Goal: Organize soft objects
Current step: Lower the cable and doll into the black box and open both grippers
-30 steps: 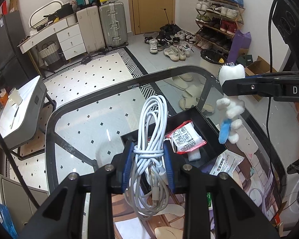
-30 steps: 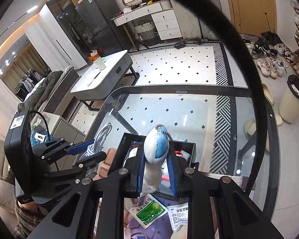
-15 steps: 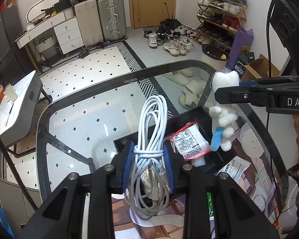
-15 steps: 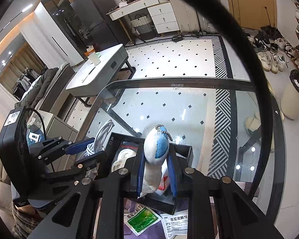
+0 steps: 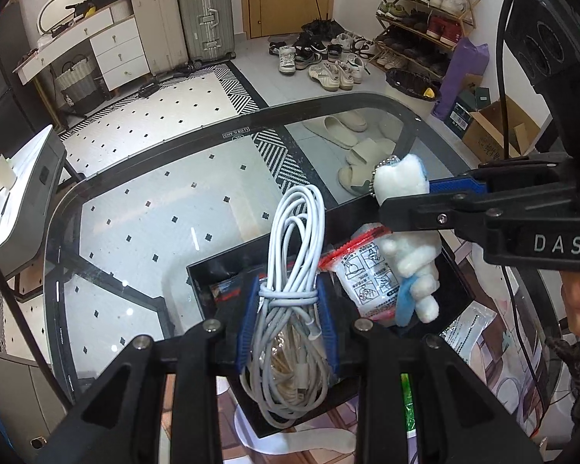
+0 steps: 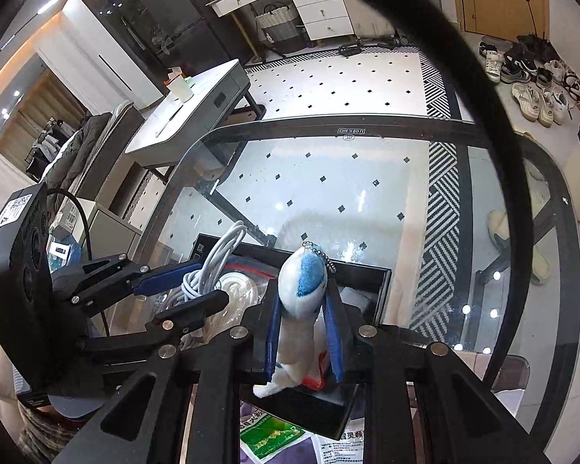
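- two views, left wrist first: the left gripper [image 5: 288,319] has its blue-padded fingers [image 5: 246,323] pressed shut around a bundled white cable [image 5: 290,290], whose loops stand up above the pads and hang below them over the black tray [image 5: 197,270].
- the tray sits on the glass table [image 5: 135,212]; in it lie a white sachet with a red edge [image 5: 361,270] and, at the left, a red-and-dark packet partly hidden behind the fingers.
- the right gripper [image 5: 402,199] reaches in from the right, clamped on a white plush toy [image 5: 410,247] with a blue part, which dangles over the tray's right side.
- a printed packet [image 5: 464,328] lies on the table just outside the tray.
- right wrist view: the right gripper [image 6: 301,332] pinches the plush toy [image 6: 303,286], its bead chain at the top, above the black tray [image 6: 371,282].
- the left gripper [image 6: 191,290] holds the white cable [image 6: 212,263] over the tray's left part; a clear bag holding a coiled white cord [image 6: 234,290] lies inside.
- a green packet [image 6: 266,435] lies on the table in front of the tray.
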A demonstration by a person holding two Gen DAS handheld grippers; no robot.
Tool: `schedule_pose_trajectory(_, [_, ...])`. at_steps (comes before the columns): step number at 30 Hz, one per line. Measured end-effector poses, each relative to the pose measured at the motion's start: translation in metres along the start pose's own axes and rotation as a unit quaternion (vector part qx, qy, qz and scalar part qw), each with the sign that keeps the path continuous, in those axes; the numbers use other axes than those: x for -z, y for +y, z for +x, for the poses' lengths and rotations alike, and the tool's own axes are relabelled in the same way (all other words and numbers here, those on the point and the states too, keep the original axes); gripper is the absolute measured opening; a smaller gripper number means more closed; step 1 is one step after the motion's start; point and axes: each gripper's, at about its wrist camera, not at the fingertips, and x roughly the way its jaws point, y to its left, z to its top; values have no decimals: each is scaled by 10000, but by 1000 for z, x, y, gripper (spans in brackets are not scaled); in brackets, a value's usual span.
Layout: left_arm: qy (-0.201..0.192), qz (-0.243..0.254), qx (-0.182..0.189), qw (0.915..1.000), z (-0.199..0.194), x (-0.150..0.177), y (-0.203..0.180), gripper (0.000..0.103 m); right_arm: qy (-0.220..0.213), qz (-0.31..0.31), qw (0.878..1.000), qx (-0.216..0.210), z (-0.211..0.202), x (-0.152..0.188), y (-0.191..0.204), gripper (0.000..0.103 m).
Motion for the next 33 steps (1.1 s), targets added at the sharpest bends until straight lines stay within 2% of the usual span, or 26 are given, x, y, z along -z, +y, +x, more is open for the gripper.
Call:
schedule_pose_trajectory(13, [189, 39, 94, 9998, 18, 0, -2, 28, 203, -8, 9998, -29, 33, 3, -3, 21])
schedule_pose_trajectory(20, [258, 31, 187, 9995, 19, 4, -3, 29, 247, -26, 9997, -23, 36, 1, -3, 22])
schedule_pose_trajectory(22, [259, 32, 236, 9994, 17, 5, -3, 34, 255, -51, 9997, -12, 35, 2, -2, 23])
schedule_pose_trajectory(24, [242, 76, 242, 9994, 13, 5, -3, 47, 238, -53, 9997, 14, 34, 2, -2, 25])
schedule_pose_trajectory(26, [211, 112, 252, 9994, 10, 5, -6, 48, 230, -100, 9997, 74, 32, 4, 0, 31])
schedule_pose_trajectory(28, [182, 103, 268, 9994, 7, 4, -6, 54, 225, -149, 9996, 106, 31, 6, 1, 38])
schedule_pose_trajectory(31, [132, 101, 271, 9995, 2, 5, -5, 55, 199, -170, 9996, 108, 27, 8, 2, 46])
schedule_pose_trajectory(33, [113, 103, 255, 9996, -1, 5, -5, 58, 161, -183, 9996, 126, 23, 9, 2, 48])
